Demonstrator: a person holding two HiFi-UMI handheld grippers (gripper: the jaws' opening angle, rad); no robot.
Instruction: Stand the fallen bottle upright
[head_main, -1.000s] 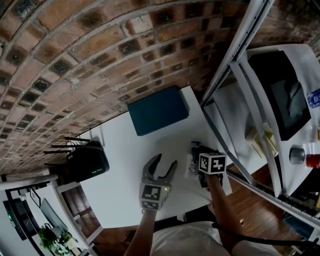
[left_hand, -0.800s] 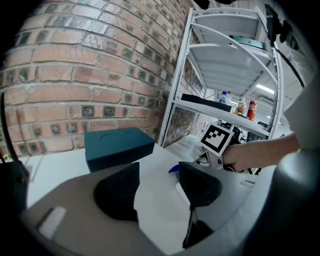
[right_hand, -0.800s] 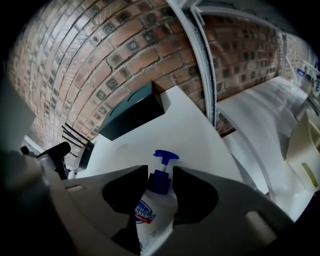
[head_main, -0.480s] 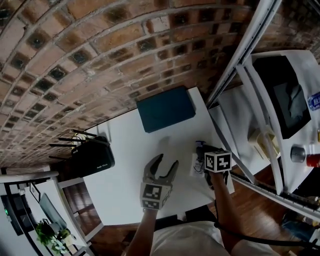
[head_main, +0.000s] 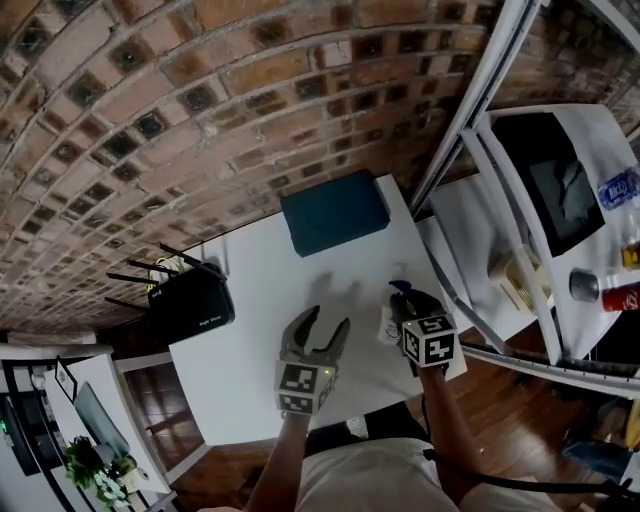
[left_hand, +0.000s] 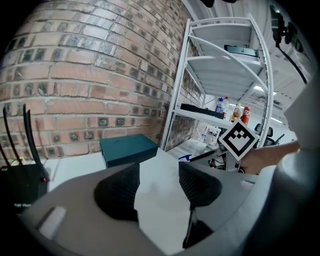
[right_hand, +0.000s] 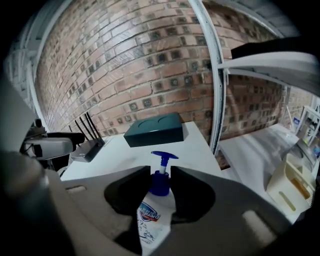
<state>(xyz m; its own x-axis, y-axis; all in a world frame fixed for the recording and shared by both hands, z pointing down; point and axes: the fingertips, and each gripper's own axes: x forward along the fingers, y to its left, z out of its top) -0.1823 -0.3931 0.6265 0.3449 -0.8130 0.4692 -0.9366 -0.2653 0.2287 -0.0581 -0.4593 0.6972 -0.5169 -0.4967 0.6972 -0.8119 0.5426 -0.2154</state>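
A white soap bottle (right_hand: 150, 216) with a blue pump (right_hand: 163, 156) sits between the jaws of my right gripper (right_hand: 160, 176), which is shut on its neck and shoulder; the jaws have just closed further on it. The pump end points up and away from me. In the head view the bottle (head_main: 388, 322) is held near the white table's (head_main: 250, 290) right edge under my right gripper (head_main: 403, 305). My left gripper (head_main: 328, 322) hovers to its left over bare table. Its jaws (left_hand: 159, 172) stand apart with nothing between them.
A dark teal box (head_main: 335, 212) lies at the table's far side by the brick wall. A black router with antennas (head_main: 190, 305) stands off the left end. A white metal shelf rack (head_main: 470, 120) borders the right side, with bottles and cans further right.
My right gripper has risen and rolled with the bottle in it, bringing the pump end up. My left gripper has shifted slightly over the table, jaws unchanged.
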